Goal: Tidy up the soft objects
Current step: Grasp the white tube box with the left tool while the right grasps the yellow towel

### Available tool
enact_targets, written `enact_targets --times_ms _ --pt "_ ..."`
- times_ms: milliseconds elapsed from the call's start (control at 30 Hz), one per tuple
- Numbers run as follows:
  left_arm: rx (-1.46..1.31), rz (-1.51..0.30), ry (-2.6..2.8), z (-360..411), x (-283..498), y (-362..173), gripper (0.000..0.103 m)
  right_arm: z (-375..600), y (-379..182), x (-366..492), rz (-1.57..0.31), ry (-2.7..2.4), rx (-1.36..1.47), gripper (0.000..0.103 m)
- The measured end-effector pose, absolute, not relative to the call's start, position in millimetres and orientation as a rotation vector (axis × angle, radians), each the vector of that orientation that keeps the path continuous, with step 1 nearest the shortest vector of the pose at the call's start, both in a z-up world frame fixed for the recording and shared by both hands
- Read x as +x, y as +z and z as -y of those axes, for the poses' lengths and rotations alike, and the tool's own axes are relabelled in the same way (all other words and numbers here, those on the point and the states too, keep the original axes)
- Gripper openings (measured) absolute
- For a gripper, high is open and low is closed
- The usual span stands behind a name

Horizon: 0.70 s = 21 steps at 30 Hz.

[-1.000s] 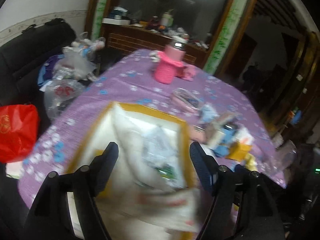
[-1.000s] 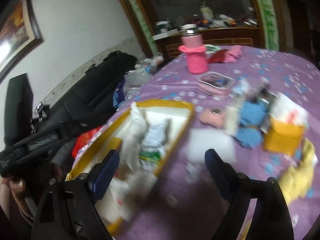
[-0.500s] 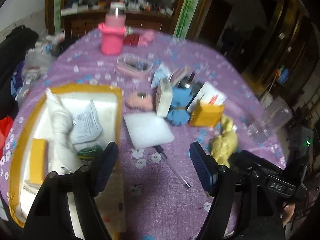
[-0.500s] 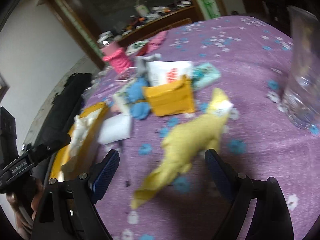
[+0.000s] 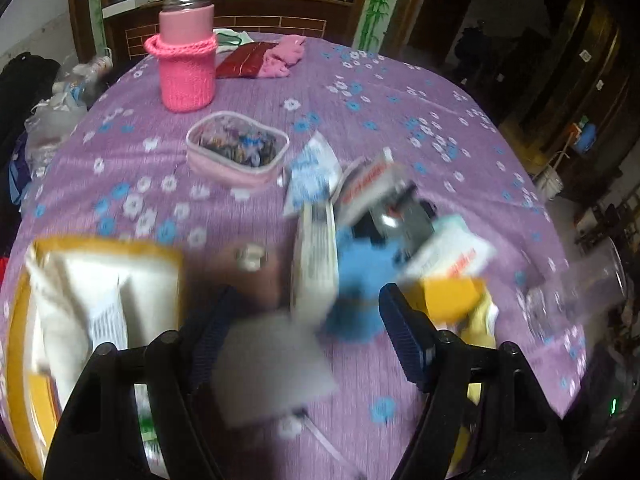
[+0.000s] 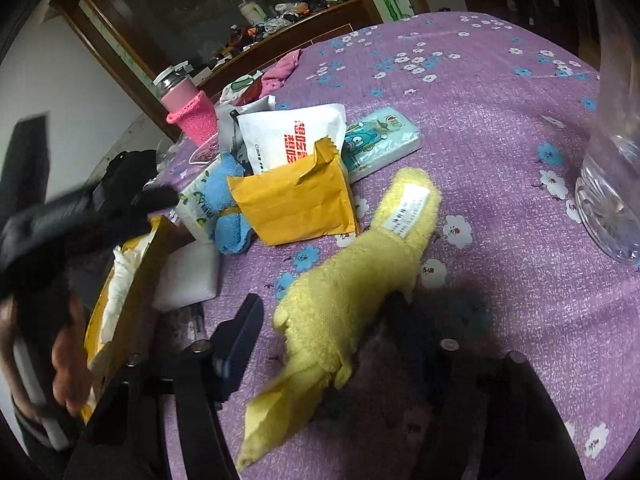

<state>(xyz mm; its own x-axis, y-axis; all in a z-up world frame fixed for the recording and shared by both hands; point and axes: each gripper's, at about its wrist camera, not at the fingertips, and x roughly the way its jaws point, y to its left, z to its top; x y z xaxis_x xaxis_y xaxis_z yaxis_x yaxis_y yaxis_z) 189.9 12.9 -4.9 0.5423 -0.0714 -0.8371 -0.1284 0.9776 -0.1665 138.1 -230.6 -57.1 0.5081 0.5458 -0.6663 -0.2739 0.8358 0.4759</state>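
1. right wrist view: the job looks early. the yellow plush towel (image 6: 352,280) lies loose on the purple table (image 6: 500,128), and a blue cloth (image 6: 226,208), a yellow envelope (image 6: 292,204), a white pouch with red print (image 6: 292,136) and a teal tissue pack (image 6: 380,136) sit heaped together just behind it.
2. the yellow-rimmed box (image 6: 136,276) at the table's left edge already holds some white soft things, so part of the sorting may be done; most soft items are outside it.
3. the right gripper (image 6: 332,340) is released, its fingers spread wide. the left one is plainly seen, the right one is dark and blurred. the towel's lower half lies between them, its labelled end pointing away toward the heap. whether a finger touches it i cannot tell.
4. left wrist view, heavily blurred: the left gripper (image 5: 308,328) is also released and grasps nothing. a white foam pad (image 5: 272,368) lies between its fingers, beside the box (image 5: 16,320), with the blue cloth (image 5: 360,276) just ahead of the right finger.
5. a pink knitted bottle (image 5: 186,68) and a pink zip pouch (image 5: 236,156) stand farther back, and a clear bottle (image 6: 612,184) stands well right of the towel.
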Motion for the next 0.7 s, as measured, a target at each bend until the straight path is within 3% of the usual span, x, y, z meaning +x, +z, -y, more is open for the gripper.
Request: enact_targets --times_ms 33,200,533,700 --pt "-0.204 -0.997 0.036 -12 198 -6 0.068 229 -59 139 -0.909 0.502 0.327 0.051" --pt "-0.241 -1.072 0.060 -24 221 -23 0.023 231 -67 137 -0.899 0.520 0.341 0.044" --pt "-0.270 -1.088 0.044 -24 220 -33 0.019 227 -69 140 -0.881 0.532 0.316 0.043" --pt "-0.355 -0.984 -0.016 -32 172 4 0.019 232 -68 137 -0.865 0.530 0.336 0.042"
